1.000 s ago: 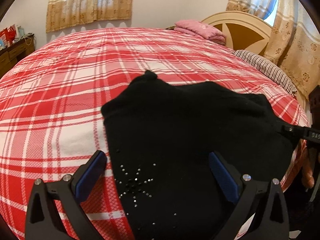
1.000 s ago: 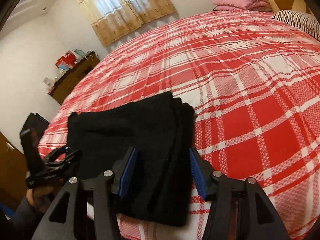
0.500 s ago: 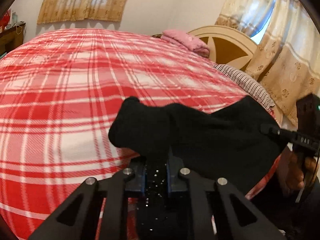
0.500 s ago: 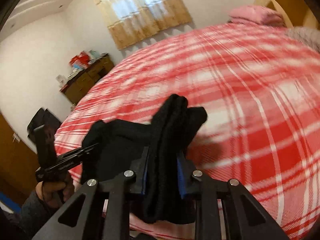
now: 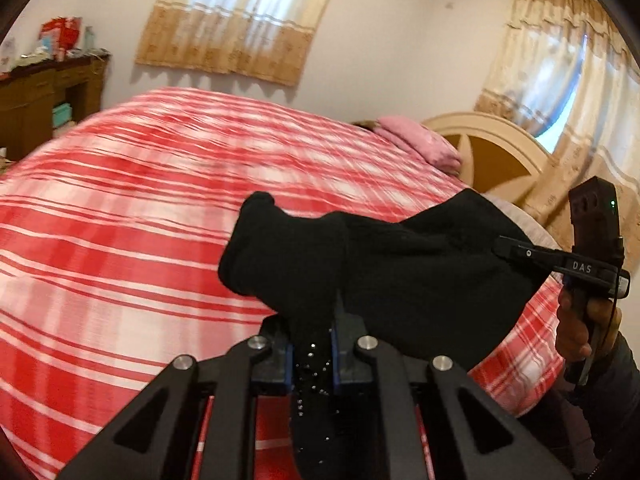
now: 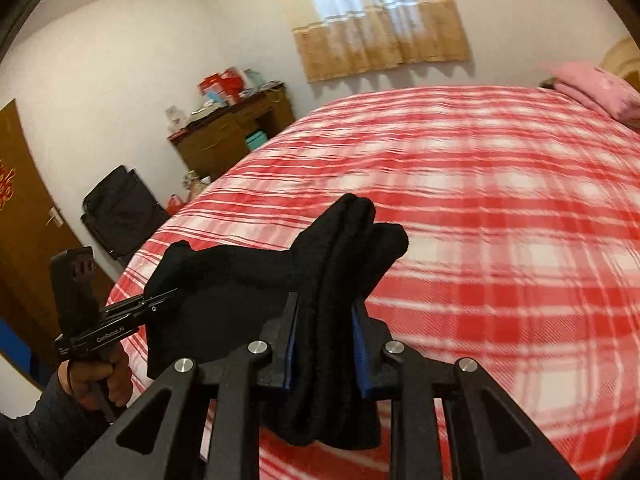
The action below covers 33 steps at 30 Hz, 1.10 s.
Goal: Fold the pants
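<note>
The black pants [image 5: 392, 264] are folded into a thick bundle and held up above the red plaid bed [image 5: 120, 216]. My left gripper [image 5: 312, 356] is shut on one end of the bundle, where small shiny studs show between the blue pads. My right gripper [image 6: 325, 354] is shut on the other end of the pants [image 6: 240, 280], whose thick folded layers stick up past the fingers. The right gripper also shows in the left wrist view [image 5: 560, 264], and the left gripper in the right wrist view [image 6: 120, 320]. The cloth hangs between the two.
A pink pillow [image 5: 420, 148] and a cream headboard [image 5: 504, 148] lie at the bed's far end. A wooden desk with clutter [image 6: 236, 128] stands by the wall under a curtained window [image 6: 380, 20]. A black bag [image 6: 120, 212] and a brown door [image 6: 24, 216] are to the left.
Both grippers were open around the pants lying flat on the bed. They have shut on the two ends and lifted the bundle up off the bed.
</note>
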Available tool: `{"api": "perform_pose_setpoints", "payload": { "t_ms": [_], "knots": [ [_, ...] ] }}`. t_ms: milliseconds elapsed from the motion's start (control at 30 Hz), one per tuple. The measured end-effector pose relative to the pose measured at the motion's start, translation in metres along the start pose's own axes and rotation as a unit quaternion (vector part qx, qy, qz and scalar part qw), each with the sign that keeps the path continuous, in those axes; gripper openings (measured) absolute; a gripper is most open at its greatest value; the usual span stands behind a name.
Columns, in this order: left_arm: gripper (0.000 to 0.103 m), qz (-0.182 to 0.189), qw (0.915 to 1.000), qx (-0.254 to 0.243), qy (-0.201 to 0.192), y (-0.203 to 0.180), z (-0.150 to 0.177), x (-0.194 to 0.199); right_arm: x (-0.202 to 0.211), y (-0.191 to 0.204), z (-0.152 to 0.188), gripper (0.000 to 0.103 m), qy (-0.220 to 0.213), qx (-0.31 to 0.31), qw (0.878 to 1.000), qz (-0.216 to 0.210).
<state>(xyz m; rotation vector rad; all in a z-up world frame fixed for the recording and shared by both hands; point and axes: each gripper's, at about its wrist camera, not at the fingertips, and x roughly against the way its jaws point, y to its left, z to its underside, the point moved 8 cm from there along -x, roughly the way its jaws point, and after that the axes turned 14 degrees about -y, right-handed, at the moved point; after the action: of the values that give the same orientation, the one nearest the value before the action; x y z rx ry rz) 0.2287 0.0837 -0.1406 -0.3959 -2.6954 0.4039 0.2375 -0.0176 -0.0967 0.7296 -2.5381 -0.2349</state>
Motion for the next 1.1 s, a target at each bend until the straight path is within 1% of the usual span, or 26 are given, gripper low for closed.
{"api": "perform_pose_setpoints", "payload": {
  "t_ms": [100,267,400,533,600,700,833,867,933,1000,1033,1067,1100],
  "knots": [
    [0.013,-0.025,0.9996,0.005,-0.013,0.024,-0.012,0.01,-0.029,0.021,-0.009,0.023,0.004,0.009,1.0,-0.024],
    [0.013,-0.062,0.9975,0.009,-0.031,0.06,-0.027,0.024,-0.077,0.049,-0.017,0.024,0.013,0.021,0.999,-0.048],
    [0.013,-0.091,0.995,0.009,-0.04,0.083,-0.034,0.029,-0.114,0.068,-0.02,0.024,0.014,0.022,0.998,-0.064],
    [0.013,-0.118,0.992,0.007,-0.045,0.106,-0.038,0.031,-0.139,0.078,-0.016,0.024,0.007,0.024,0.997,-0.077],
    [0.013,-0.129,0.9907,0.001,-0.043,0.116,-0.037,0.029,-0.158,0.079,-0.009,0.024,0.014,0.017,0.997,-0.076],
    [0.013,-0.141,0.9895,-0.003,-0.031,0.129,-0.028,0.024,-0.18,0.079,0.002,0.024,0.03,0.008,0.997,-0.071],
    [0.014,-0.163,0.9865,-0.015,-0.002,0.142,-0.01,0.009,-0.2,0.067,0.021,0.024,0.056,-0.001,0.997,-0.059],
    [0.015,-0.168,0.9857,-0.017,0.001,0.144,-0.006,0.007,-0.205,0.062,0.026,0.024,0.064,-0.007,0.996,-0.055],
    [0.021,-0.181,0.9832,-0.021,0.007,0.148,0.001,0.003,-0.21,0.052,0.033,0.025,0.076,-0.017,0.996,-0.047],
    [0.035,-0.194,0.9804,-0.028,0.015,0.151,0.006,0.002,-0.216,0.041,0.038,0.028,0.084,-0.03,0.995,-0.035],
    [0.038,-0.201,0.979,-0.03,0.018,0.153,0.009,0.001,-0.219,0.036,0.04,0.031,0.088,-0.034,0.995,-0.03],
    [0.048,-0.207,0.9776,-0.03,0.019,0.155,0.01,0.0,-0.221,0.032,0.041,0.033,0.091,-0.037,0.995,-0.026],
    [0.055,-0.211,0.9769,-0.031,0.019,0.157,0.011,0.002,-0.221,0.03,0.043,0.035,0.093,-0.038,0.995,-0.024]
  ]
}}
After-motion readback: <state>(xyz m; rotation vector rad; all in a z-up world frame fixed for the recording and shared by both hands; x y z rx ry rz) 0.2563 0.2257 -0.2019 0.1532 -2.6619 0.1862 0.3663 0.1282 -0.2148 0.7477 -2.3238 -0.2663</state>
